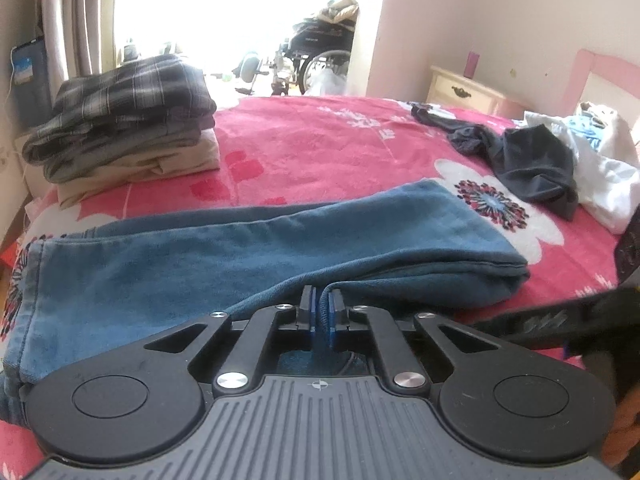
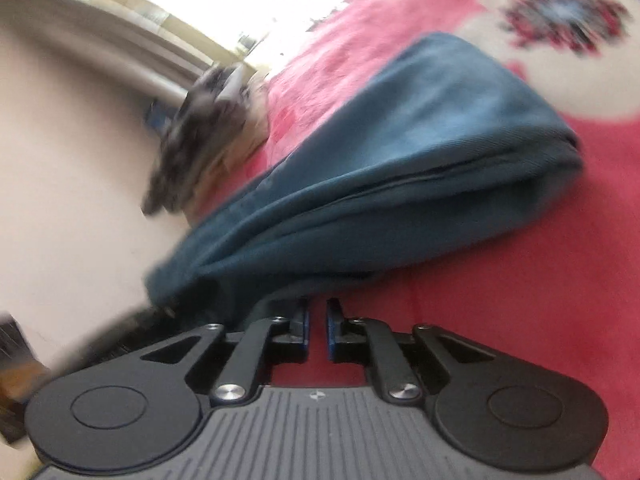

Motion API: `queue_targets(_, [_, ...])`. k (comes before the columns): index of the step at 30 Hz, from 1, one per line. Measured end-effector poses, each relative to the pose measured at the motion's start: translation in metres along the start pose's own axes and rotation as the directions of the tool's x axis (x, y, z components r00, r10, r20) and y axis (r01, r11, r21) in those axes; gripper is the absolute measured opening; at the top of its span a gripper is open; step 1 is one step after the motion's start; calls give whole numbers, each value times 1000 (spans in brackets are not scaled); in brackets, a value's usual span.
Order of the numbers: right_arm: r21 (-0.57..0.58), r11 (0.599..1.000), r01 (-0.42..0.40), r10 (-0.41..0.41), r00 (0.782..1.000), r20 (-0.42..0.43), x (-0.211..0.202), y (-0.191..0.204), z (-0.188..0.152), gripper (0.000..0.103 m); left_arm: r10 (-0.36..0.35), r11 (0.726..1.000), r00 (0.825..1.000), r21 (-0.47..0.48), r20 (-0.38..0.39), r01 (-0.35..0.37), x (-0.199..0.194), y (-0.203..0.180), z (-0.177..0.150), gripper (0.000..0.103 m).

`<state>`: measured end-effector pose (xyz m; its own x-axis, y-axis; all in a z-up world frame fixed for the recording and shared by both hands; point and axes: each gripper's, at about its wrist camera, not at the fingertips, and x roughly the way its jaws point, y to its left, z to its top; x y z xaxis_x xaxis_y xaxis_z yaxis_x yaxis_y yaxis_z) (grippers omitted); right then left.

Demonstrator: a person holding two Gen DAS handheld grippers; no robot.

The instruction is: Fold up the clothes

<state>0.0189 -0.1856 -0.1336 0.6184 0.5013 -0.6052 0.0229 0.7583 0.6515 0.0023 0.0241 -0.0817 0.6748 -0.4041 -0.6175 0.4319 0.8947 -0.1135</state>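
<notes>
Blue jeans (image 1: 256, 248) lie folded lengthwise across the pink flowered blanket (image 1: 320, 148). My left gripper (image 1: 322, 300) is shut on the near edge of the jeans, with blue cloth pinched between its pads. In the blurred, tilted right wrist view, the folded end of the jeans (image 2: 400, 152) lies just ahead of my right gripper (image 2: 319, 312). Its fingers are almost together, and only red blanket shows in the slit between them. The right gripper's dark body (image 1: 560, 320) shows at the right edge of the left wrist view.
A stack of folded clothes (image 1: 124, 116) topped by a plaid garment sits at the far left of the bed. A dark garment (image 1: 532, 168) and white clothes (image 1: 600, 168) lie at the far right. A nightstand (image 1: 464, 92) and a wheelchair (image 1: 316, 60) stand beyond the bed.
</notes>
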Motion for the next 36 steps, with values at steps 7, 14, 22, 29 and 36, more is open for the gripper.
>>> queue_targets(7, [-121,992,28,-15,994,106,8,23,-5,6,-13,1000,1000,-8,12,13,-1,3,0,5])
queue_targets(14, [-166,986,-8,34,987,156,14,29,-1,6,-30,999,999,-20,33,30,-6,4,1,4])
queue_targets(22, [-144,990,4,10,996,91,33,29,5,5,-70,998,996,1,58,70,-12,-1,-3,0])
queue_targets(29, [13,1000,13,-13,1000,-7,52,16,17,0,-97,995,992,46,80,93,-17,-7,-4,0])
queue_targets(36, [61,998,-4,4,1000,-9,48,10,12,0,-21,996,999,91,50,17,-22,-8,-14,25])
